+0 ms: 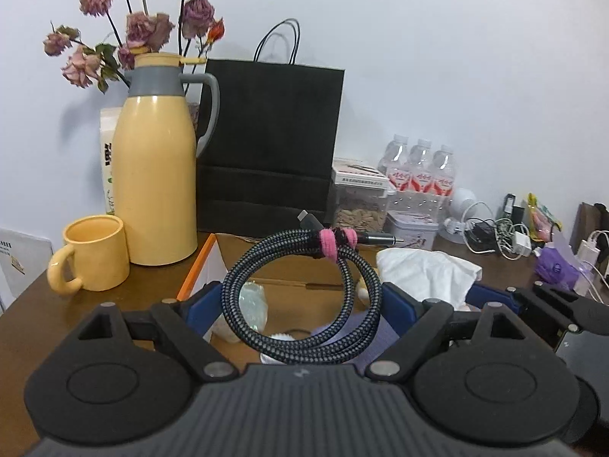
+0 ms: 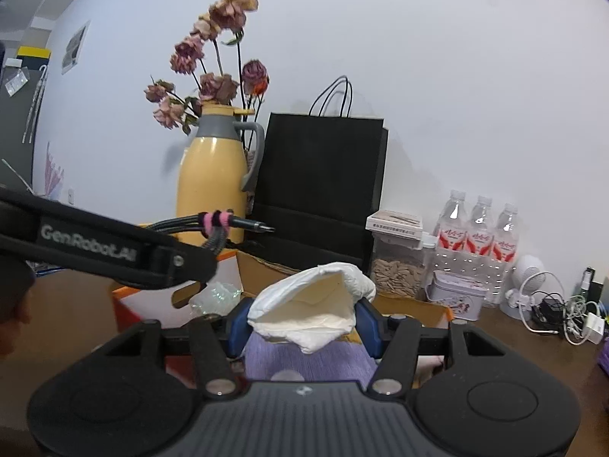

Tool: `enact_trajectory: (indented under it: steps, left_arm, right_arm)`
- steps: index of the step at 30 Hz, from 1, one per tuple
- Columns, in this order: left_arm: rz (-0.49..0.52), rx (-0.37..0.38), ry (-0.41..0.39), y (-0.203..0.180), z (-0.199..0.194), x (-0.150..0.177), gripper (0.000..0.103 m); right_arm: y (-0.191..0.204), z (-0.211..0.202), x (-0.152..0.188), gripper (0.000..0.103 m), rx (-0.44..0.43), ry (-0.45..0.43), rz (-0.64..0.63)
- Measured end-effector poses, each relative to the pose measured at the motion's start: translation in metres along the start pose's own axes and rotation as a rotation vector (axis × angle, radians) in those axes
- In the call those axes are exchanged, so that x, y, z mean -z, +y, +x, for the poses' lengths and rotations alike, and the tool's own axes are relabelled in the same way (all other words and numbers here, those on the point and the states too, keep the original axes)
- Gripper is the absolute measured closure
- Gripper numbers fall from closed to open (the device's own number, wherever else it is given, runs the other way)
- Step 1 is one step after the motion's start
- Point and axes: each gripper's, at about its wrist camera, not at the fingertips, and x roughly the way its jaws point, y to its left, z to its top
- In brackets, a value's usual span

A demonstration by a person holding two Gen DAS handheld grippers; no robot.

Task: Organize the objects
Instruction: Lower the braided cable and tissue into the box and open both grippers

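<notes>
Tall black paper shopping bag [image 1: 270,144] standing against white wall. Yellow thermos jug with grey collar [image 1: 154,175] standing just left of bag. Open cardboard box with orange edge [image 1: 198,266] sitting below both grippers. Left gripper [image 1: 300,304] holding jaws wide — gripping coiled black braided cable with pink ties [image 1: 304,297], lifting it above box. Right gripper [image 2: 304,323] holding jaws about half open — clamping crumpled white paper bag [image 2: 316,312], raised above box.
</notes>
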Motion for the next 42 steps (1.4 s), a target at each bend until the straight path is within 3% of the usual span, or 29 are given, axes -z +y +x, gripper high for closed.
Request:
enact_trajectory:
  steps: [8, 16, 18, 20, 21, 23, 33, 42]
  left_arm:
    - [-0.036, -0.033, 0.072, 0.019, 0.061, -0.001, 0.014]
    - [-0.034, -0.043, 0.107, 0.031, 0.077, 0.006, 0.014]
    - [-0.03, -0.038, 0.103, 0.029, 0.076, 0.006, 0.012]
    - [-0.015, -0.052, 0.09, 0.025, 0.075, 0.007, 0.0]
    - [-0.009, -0.055, 0.08, 0.024, 0.074, 0.007, 0.0]
    - [-0.006, -0.064, 0.071, 0.022, 0.072, 0.006, 0.0]
    - [-0.015, -0.071, 0.07, 0.021, 0.069, 0.004, 0.0]
    - [-0.011, -0.066, 0.007, 0.014, 0.043, -0.003, 0.0]
  right_arm:
    - [-0.003, 0.055, 0.004, 0.047, -0.008, 0.052, 0.036]
    - [-0.009, 0.069, 0.015, 0.047, -0.009, 0.092, 0.046]
    - [-0.008, 0.069, 0.016, 0.038, -0.007, 0.1, 0.043]
    - [-0.008, 0.069, 0.018, 0.027, -0.011, 0.112, 0.044]
    - [-0.008, 0.069, 0.018, 0.023, -0.012, 0.119, 0.049]
    - [-0.01, 0.068, 0.018, 0.0, 0.002, 0.126, 0.066]
    - [-0.018, 0.067, 0.019, 0.0, 0.035, 0.143, 0.109]
    - [-0.016, 0.047, 0.009, 0.0, 0.038, 0.103, 0.116]
